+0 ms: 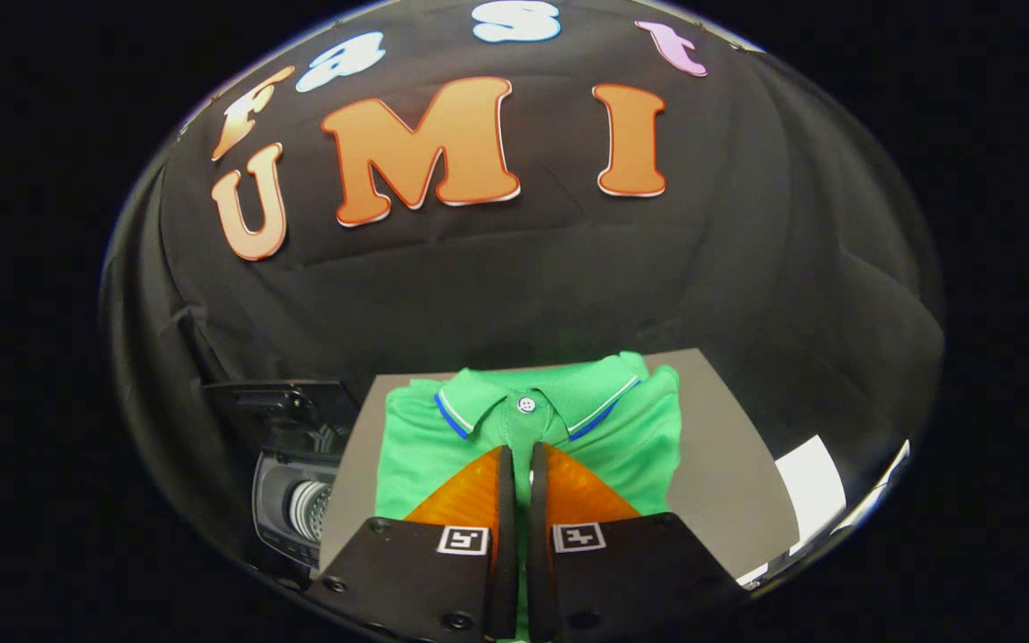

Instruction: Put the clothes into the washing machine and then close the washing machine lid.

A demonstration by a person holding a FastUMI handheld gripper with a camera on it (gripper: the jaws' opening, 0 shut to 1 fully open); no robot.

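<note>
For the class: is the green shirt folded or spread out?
Folded: the green shirt lies as a neat rectangle, collar up, under the gripper.

The green polo shirt [568, 429] was a fine knit cloth, matt, with a smooth plastic-looking button at the collar. It lay on a flat grey surface [724, 482] with a dull, even finish. The washing machine [296, 491] beside it looked like glossy dark plastic around ribbed shiny metal. The hand-held gripper [521, 464], fingers nearly together over the shirt, had ridged faces.
</note>
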